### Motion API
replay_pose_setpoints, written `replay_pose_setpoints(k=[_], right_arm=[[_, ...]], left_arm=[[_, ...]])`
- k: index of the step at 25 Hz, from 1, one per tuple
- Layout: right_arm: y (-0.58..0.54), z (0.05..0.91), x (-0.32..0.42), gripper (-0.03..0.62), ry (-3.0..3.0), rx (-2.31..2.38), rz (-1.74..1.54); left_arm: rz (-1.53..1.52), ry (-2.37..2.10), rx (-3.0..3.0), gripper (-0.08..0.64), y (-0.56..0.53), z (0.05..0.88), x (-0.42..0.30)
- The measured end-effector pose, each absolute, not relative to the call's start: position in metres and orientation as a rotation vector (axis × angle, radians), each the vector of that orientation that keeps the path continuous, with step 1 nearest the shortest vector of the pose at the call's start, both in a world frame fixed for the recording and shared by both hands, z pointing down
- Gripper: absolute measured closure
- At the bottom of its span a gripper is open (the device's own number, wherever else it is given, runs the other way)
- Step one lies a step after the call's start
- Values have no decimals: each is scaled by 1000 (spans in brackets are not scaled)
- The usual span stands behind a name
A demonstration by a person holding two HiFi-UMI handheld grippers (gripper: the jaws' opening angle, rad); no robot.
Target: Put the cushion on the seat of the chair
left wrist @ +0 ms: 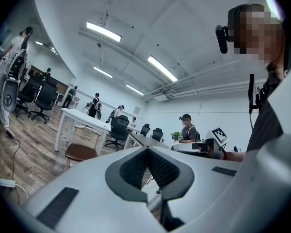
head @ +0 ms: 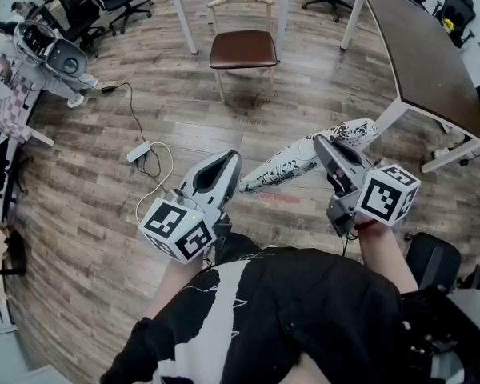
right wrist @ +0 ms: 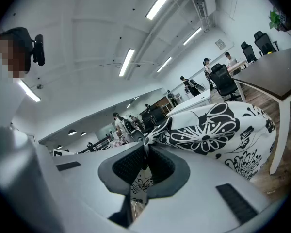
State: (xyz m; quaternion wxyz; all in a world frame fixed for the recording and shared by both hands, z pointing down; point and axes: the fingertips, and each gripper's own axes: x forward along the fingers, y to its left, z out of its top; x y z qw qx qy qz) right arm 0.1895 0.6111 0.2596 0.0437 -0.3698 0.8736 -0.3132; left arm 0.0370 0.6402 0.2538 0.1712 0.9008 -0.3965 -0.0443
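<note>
1. Right gripper (right wrist: 146,152) clamps the cushion (head: 304,157) by one edge.
2. Cushion hangs in the air, well short of the chair (head: 242,49).
3. Left gripper (left wrist: 148,152): jaws closed, empty, also short of the chair.

No words, numbers, brand names or signs can be read in any view. The only printed marks are black-and-white square markers on the cube (head: 180,229) of the left gripper (head: 228,162) and the cube (head: 388,194) of the right gripper (head: 324,142). These are patterns, not letters.
</note>
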Motion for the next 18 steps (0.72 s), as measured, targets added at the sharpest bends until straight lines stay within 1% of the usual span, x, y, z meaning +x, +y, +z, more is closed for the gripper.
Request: replay_pose_setpoints(k=[8,18], right_arm=[[574,254,155,565,2686,-1168,-911],[514,244,76,565,2642,-1202,-863]], left_arm=[[-108,-1097,2575,555,603,251,7],[-74,-987,2671,555,528,236,-59]])
